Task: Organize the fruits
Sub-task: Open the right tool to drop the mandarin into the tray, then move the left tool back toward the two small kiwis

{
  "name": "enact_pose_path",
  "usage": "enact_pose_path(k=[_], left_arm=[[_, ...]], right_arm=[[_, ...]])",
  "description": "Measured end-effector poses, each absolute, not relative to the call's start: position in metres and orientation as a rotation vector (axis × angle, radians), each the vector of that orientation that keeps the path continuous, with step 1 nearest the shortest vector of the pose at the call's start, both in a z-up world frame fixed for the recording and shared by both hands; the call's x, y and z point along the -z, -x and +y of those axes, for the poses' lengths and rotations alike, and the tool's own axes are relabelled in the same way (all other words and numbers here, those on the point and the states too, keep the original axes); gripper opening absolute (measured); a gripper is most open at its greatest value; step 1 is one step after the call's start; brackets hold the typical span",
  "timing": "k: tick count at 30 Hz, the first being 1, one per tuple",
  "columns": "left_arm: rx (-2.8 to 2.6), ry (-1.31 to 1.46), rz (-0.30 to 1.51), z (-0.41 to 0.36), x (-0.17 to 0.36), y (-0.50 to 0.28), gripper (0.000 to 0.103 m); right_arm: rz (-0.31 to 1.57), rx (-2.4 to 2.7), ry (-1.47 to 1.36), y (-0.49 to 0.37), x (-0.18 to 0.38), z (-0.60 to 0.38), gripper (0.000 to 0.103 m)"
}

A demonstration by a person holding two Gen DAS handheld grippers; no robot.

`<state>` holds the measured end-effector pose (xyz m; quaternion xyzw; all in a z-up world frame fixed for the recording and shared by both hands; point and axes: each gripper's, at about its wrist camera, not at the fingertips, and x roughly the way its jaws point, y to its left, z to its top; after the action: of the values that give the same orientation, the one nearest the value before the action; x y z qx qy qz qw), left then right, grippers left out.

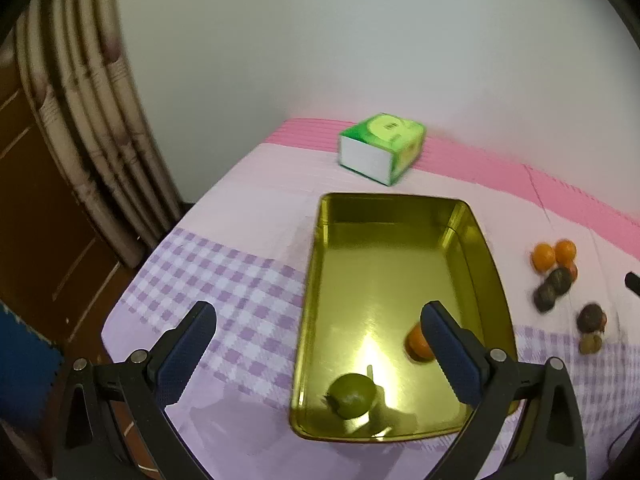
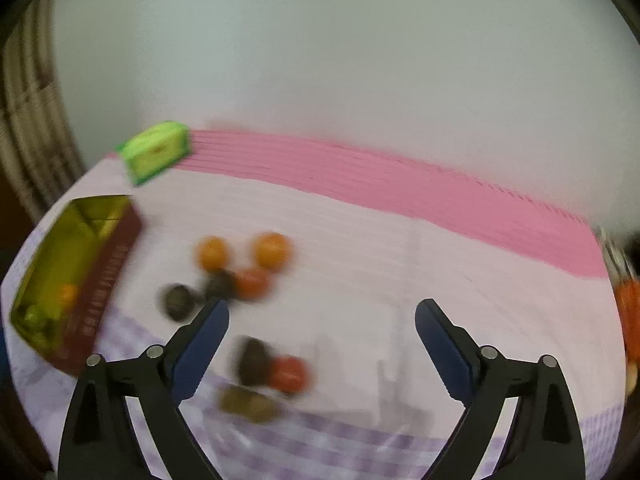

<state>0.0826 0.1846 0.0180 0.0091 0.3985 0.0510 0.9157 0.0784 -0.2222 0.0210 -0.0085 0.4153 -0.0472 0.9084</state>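
Pink and lilac cloth (image 1: 256, 200) is spread over the table, checked purple near the front. On it a gold tray (image 1: 472, 232) is set, with a green fruit (image 1: 352, 395) and an orange (image 1: 416, 343) inside. More oranges (image 2: 272, 250) and dark fruits (image 2: 253, 362) are left loose beside it, pretty blurry. Left gripper (image 1: 319, 354) is spread wide with nothing held, right gripper (image 2: 322, 346) likewise. A green tissue pack (image 1: 382, 146) is parked behind.

Glossy gold metal tray (image 1: 472, 240); matt checked cloth (image 1: 240, 292); shiny plastic-wrapped tissue pack (image 1: 380, 146)
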Motion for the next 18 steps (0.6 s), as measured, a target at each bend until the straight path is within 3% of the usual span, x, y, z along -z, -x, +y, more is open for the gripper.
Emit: enact_pose_path(k=[8,18], left_arm=[[0.018,-0.06,0.86,0.135,-0.013,-0.071,0.101],[0.201,-0.148,0.903,0.031,-0.001,-0.064,0.101]], right_arm=[[0.939,0.119,-0.013,-0.075,0.034,-0.277,0.097],[0.952,0.136,0.007,-0.083,0.056,-0.309,0.097]])
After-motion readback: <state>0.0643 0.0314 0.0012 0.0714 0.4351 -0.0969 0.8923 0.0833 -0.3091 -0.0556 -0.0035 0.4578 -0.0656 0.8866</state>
